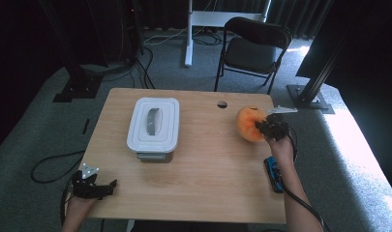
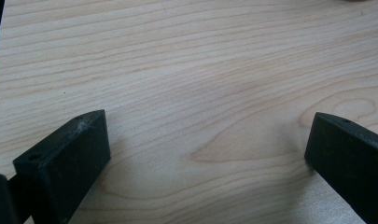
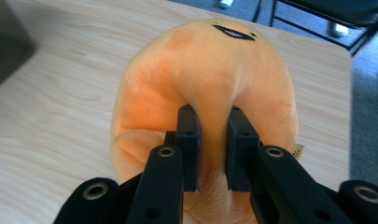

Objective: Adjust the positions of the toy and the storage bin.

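Your left gripper (image 1: 111, 185) sits at the table's (image 1: 208, 188) near-left corner, jaws spread wide, nothing between them — the left gripper view has bare wood grain under the gap. Floor cable (image 1: 48, 164) loops just off that corner.

Next over, the white box (image 1: 153, 124) with its lid on and a grey handle (image 1: 154, 121) in the lid's recess. It stands left of centre, toward the far half, well apart from both grippers. Between it and the right side the wood is open; a small round hole (image 1: 222, 104) sits near the far edge.

Right side: your right gripper (image 1: 261, 126) is clenched on the orange plush (image 1: 249, 124). In the right gripper view the pads (image 3: 189, 140) pinch a fold of fabric at the plush's near side, the fabric bunching up between them. Plush (image 3: 214, 74) is round, soft, orange-yellow with a darker orange patch, a small black stitched mouth on its far side and a small tag at its right. It's near the table's far-right corner, close to the right edge; can't tell whether it's lifted or resting.

A blue thing (image 1: 273, 174) lies by the right edge, next to your right forearm. Past the far edge stands a black folding chair (image 1: 254, 48) on grey carpet, with a black post base (image 1: 307, 96) off the far-right corner.
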A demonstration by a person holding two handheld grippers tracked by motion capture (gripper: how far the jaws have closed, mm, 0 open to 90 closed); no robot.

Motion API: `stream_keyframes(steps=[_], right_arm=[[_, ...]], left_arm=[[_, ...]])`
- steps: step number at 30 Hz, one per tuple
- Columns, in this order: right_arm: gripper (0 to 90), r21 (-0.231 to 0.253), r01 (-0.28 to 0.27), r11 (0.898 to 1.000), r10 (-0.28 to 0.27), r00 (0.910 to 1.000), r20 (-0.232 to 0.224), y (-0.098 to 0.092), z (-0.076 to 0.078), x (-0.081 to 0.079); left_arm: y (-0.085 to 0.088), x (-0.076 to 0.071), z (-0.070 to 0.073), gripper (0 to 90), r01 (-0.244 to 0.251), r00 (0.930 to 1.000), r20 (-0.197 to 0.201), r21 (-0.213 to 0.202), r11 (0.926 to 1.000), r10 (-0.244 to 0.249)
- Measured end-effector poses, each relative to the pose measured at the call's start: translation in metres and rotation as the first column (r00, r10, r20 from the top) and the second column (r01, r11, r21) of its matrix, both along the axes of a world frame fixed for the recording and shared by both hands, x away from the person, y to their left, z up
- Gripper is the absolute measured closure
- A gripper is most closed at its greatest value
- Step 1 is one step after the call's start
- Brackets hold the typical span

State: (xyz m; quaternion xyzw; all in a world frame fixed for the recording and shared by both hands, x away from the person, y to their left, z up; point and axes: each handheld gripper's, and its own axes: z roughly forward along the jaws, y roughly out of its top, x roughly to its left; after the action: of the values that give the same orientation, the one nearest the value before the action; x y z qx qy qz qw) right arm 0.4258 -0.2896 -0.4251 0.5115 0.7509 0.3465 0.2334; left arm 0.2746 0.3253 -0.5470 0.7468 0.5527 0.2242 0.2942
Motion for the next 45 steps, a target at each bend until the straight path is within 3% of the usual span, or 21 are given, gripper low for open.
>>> stream_keyframes(steps=[10,15,18,28,33,35,38,40,42,45], right_arm=[[77.5,-0.030,0.079,0.996,-0.080,0.9965,-0.024,-0.030,-0.018,0.011],[76.7,-0.043,0.086,0.995,-0.089,0.9926,-0.083,-0.035,-0.037,0.017],[75.7,-0.010,0.087,0.996,-0.087,0.9930,-0.080,-0.036,-0.043,0.016],[49.0,-0.013,0.096,0.995,-0.096,0.9921,-0.081,-0.037,-0.040,0.009],[24.6,0.009,0.119,0.993,-0.118,0.9885,-0.095,-0.039,-0.038,0.006],[13.4,0.042,0.085,0.996,-0.080,0.9912,-0.106,-0.042,-0.038,0.005],[13.5,0.050,0.095,0.994,-0.090,0.9916,-0.093,-0.044,-0.035,0.003],[13.4,0.064,0.097,0.993,-0.093,0.9933,-0.069,-0.045,-0.032,0.000],[12.8,0.073,0.095,0.993,-0.092,0.9944,-0.053,-0.044,-0.030,-0.001],[13.2,0.094,0.111,0.989,-0.111,0.9938,0.001,-0.041,-0.021,-0.007]], left_arm=[[0.000,0.000,0.000,0.4,0.000,1.0000,0.000,0.001,1.0000,0.000],[0.000,0.000,0.000,0.4,0.001,1.0000,0.000,0.001,1.0000,-0.001],[0.000,0.000,0.000,0.4,0.000,1.0000,-0.001,0.000,1.0000,0.000],[-0.001,0.001,0.000,0.4,-0.004,1.0000,-0.002,0.001,1.0000,0.004],[-0.002,0.000,0.000,0.5,-0.009,1.0000,-0.004,0.003,1.0000,0.009],[-0.002,-0.001,0.000,0.5,0.003,1.0000,-0.003,0.000,1.0000,-0.003],[-0.001,-0.001,0.001,0.5,0.012,0.9999,0.001,-0.012,0.9999,-0.012],[0.000,-0.001,0.003,0.5,-0.005,0.9998,0.021,-0.034,0.9994,0.006],[0.001,-0.002,0.005,0.5,-0.011,0.9991,0.040,-0.027,0.9996,0.012],[0.009,-0.002,0.011,0.5,-0.055,0.9958,0.071,-0.051,0.9972,0.058]])
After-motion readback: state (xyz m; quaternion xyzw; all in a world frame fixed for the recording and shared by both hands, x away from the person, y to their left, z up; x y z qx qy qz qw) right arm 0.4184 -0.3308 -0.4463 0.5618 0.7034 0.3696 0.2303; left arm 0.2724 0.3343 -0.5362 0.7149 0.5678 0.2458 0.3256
